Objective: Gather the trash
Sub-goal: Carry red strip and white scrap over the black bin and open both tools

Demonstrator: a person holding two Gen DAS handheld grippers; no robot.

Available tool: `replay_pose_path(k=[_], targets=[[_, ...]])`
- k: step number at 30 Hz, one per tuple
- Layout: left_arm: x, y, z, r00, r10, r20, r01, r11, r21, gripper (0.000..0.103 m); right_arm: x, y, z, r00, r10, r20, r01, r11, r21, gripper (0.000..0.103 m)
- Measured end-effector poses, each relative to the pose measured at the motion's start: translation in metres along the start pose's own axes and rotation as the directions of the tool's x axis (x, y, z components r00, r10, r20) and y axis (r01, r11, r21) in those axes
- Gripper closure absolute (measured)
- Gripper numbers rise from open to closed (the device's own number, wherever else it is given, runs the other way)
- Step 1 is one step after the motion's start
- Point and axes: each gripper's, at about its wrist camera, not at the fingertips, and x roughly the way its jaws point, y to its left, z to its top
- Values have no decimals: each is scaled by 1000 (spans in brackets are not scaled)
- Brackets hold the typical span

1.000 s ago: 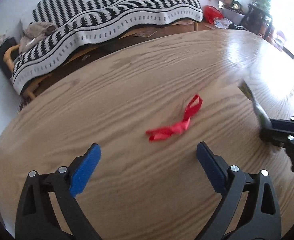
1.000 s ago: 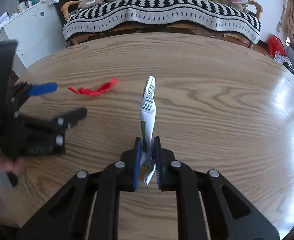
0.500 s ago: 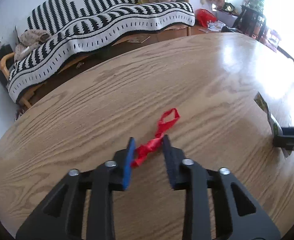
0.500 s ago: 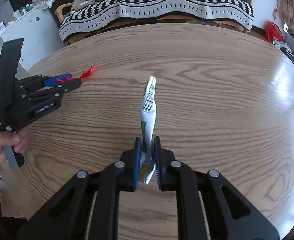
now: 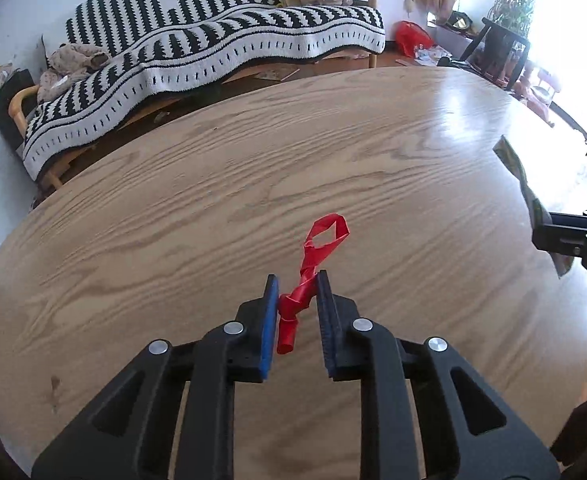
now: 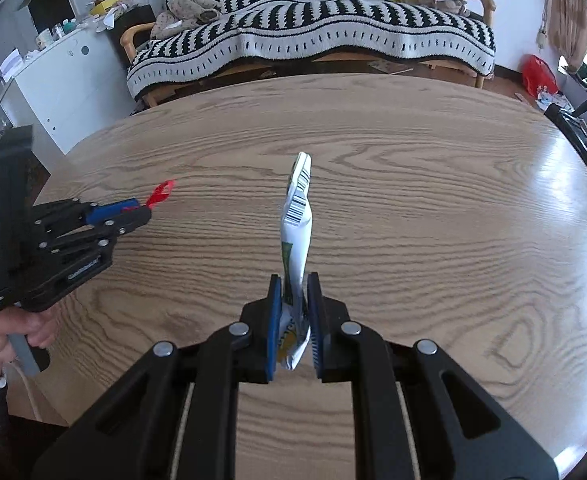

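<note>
We see the red ribbon [image 5: 302, 288], a twisted strip with a loop at its far end, caught between the blue pads of the left gripper [image 5: 296, 294]; its jaws are closing on the strip, and both pads already press against it. The ribbon's loop sticks out beyond the fingertips above the wooden table [image 5: 213, 200], toward its left edge; whether it is clear of the wood we cannot tell. In the right wrist view the left gripper [image 6: 143, 210] comes in from the left, held by a hand [image 6: 21, 330].

The white snack wrapper [image 6: 296, 220], with a barcode near its top, stands upright in the right gripper [image 6: 295, 294], whose jaws are clamped tight on its lower part, over the middle of the table. Beyond the far edge stands a sofa under a black-and-white striped blanket [image 6: 313, 36].
</note>
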Motion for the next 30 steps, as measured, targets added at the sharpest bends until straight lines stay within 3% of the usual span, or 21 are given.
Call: replay_pose_path(k=[9,17,25,30], targets=[[-47,-58,-11,999,-31,45,33,999,-41,84,-49,-36,-24,998,-37,56,33,998,59,89],[-65,-155,-15,988,-122,96,116,991,65,84,-104,-87,-65,987,-122,106,106,983,148,89],[-69,-230,-10,961,-255,110,234,957,170,84,-152,-167,-127,967,-235,95,194,928,319,89],[-68,-279,-13,933,-348,89,319,917,241,84,-183,-208,-172,951,-298,83,238,875,421,89]])
